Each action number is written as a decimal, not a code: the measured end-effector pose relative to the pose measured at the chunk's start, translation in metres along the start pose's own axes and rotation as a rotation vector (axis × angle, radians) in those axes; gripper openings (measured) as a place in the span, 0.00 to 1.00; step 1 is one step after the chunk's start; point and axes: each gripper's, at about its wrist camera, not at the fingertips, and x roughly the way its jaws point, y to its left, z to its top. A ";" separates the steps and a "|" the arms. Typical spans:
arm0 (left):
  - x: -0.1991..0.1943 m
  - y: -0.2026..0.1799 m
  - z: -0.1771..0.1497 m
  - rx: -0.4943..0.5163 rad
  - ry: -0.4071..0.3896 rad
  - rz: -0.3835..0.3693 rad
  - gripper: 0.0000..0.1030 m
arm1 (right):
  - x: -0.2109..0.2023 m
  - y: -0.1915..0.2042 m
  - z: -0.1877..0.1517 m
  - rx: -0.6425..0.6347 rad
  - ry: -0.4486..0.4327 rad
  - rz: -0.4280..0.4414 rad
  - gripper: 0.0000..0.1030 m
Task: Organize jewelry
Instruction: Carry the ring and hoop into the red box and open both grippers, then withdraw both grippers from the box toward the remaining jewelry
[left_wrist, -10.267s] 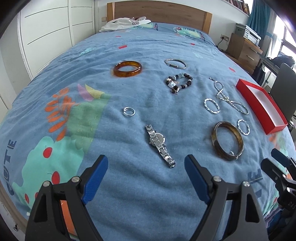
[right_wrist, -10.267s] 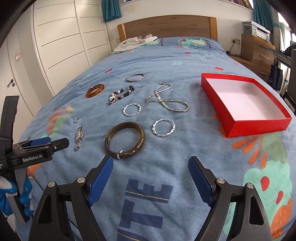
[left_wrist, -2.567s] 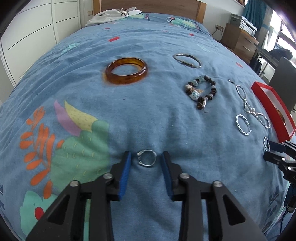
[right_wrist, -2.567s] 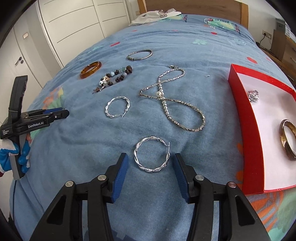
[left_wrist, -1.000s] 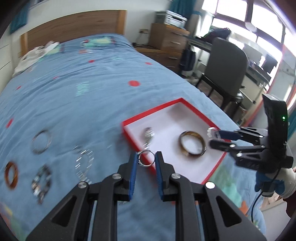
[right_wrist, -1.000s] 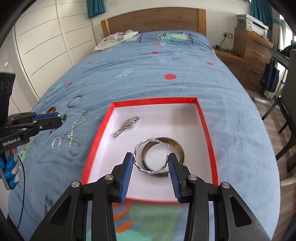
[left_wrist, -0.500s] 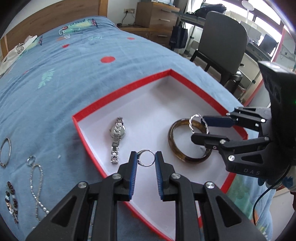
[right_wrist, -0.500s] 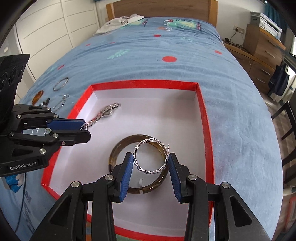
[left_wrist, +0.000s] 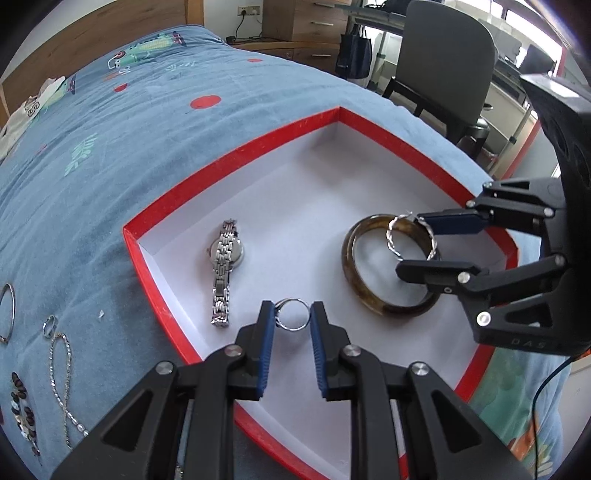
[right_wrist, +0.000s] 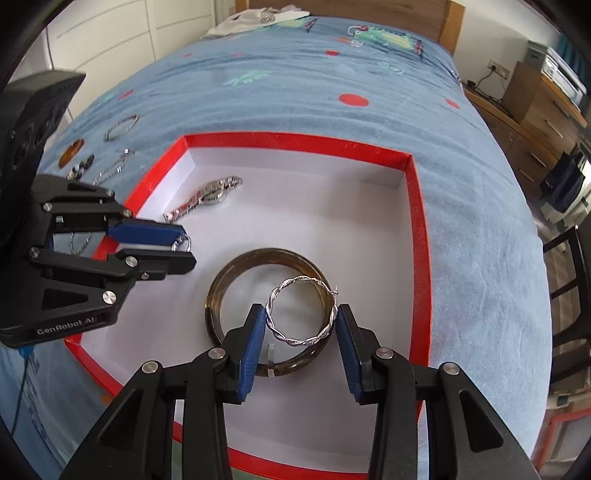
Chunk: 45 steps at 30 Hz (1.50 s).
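The left gripper (left_wrist: 292, 319) pinches a small silver ring (left_wrist: 293, 319) by its sides, above the red box (left_wrist: 236, 155). The right gripper (right_wrist: 301, 320) pinches a twisted silver hoop (right_wrist: 301, 317) over the brown bangle (right_wrist: 221, 291). Both seem light, stiff and slippery, so an edge grip is best.

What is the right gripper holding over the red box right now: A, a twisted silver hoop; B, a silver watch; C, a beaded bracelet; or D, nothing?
A: the right gripper is shut on the twisted silver hoop, held above the brown bangle in the red box, while the watch lies on the box floor.
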 end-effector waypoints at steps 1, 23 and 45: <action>0.000 0.000 0.000 0.004 0.000 0.001 0.18 | 0.000 0.000 0.000 -0.010 0.008 -0.002 0.36; -0.026 -0.001 0.000 -0.022 0.002 -0.010 0.37 | -0.029 -0.004 -0.001 0.019 0.002 -0.006 0.47; -0.334 0.096 -0.089 -0.129 -0.313 0.261 0.52 | -0.257 0.084 0.000 0.022 -0.336 -0.098 0.55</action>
